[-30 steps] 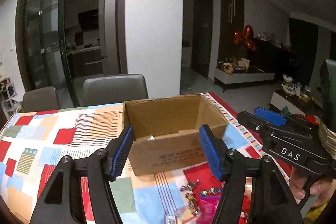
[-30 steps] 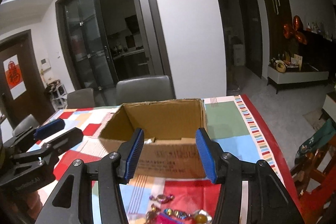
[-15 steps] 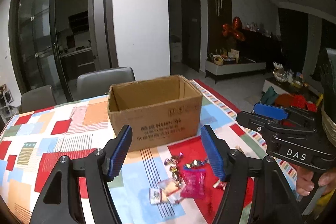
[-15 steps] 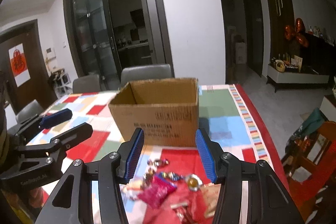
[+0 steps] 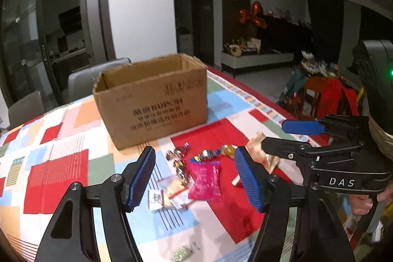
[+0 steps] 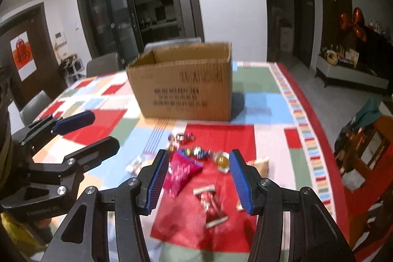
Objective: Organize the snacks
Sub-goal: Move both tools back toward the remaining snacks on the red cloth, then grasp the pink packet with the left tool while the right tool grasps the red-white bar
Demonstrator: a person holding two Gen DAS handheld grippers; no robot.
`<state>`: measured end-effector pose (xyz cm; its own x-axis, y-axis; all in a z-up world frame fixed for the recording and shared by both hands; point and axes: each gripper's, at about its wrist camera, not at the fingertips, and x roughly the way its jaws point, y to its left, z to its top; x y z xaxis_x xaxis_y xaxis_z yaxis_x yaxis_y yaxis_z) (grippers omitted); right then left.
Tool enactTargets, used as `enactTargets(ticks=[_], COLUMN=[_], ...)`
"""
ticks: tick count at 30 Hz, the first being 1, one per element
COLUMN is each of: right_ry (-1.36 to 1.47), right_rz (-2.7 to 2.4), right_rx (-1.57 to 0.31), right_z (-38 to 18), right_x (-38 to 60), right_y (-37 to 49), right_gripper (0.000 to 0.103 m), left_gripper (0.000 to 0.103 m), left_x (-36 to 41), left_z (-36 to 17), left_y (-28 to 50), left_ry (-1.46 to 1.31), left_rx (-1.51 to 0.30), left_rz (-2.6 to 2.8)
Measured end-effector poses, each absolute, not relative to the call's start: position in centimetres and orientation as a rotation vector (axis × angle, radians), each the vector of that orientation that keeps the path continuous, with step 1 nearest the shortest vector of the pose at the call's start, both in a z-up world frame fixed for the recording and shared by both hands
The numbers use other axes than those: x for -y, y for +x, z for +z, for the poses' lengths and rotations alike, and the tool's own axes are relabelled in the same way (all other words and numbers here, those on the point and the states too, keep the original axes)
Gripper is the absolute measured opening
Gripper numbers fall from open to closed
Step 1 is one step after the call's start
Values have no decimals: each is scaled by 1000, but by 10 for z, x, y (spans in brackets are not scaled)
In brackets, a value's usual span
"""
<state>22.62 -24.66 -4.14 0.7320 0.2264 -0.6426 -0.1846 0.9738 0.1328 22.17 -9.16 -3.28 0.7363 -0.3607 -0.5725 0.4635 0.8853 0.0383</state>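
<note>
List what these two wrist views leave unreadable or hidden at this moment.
- Cardboard box contents: near wall hides the floor, both views.
- Box print: motion blur, both views.
- Small foil candies: too blurred to count, right view.
- Green packet: cut by the bottom edge, left view.
- Pink packet label: blurred.

Box (image 5: 152, 102): brown corrugated cardboard, matt, with ragged top edges and dark print on the front. Tablecloth (image 5: 61, 163): smooth patchwork print in red, blue, green and white, slight sheen. Pink packet (image 6: 180, 172): glossy plastic film. Wrapped candies (image 6: 197, 151): crinkled metallic foil, reflective. Red packet (image 6: 211, 204): shiny film with pale crimped ends. Left gripper (image 5: 195, 178) and right gripper (image 6: 197, 182): matt black plastic bodies with bright metal screw heads. Pads (image 5: 141, 178): blue, finely ribbed, rubber-like. Chairs (image 6: 103, 64): smooth grey upholstery, leather-like.
</note>
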Motion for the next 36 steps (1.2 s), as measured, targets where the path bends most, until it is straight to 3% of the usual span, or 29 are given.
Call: enactTargets(ticks=[11, 16, 26, 34, 36], right_ry=[87, 89, 109, 102, 99], right_rz=[251, 272, 285, 292, 289], right_rx=[-890, -943, -1017, -1045, -1046], right_z=[-93, -109, -129, -139, -141], right_x=[254, 255, 255, 251, 250], right_y=[240, 248, 263, 270, 271], right_gripper=[51, 46, 37, 36, 31], left_gripper=[52, 47, 44, 44, 44], left_x=[108, 114, 124, 134, 136], left_z=[-76, -94, -122, -137, -140], left_y=[242, 263, 290, 301, 302], left_ry=[213, 191, 191, 239, 253], left_rx=[-751, -844, -943, -952, -958], left_rz=[-540, -573, -573, -540, -532])
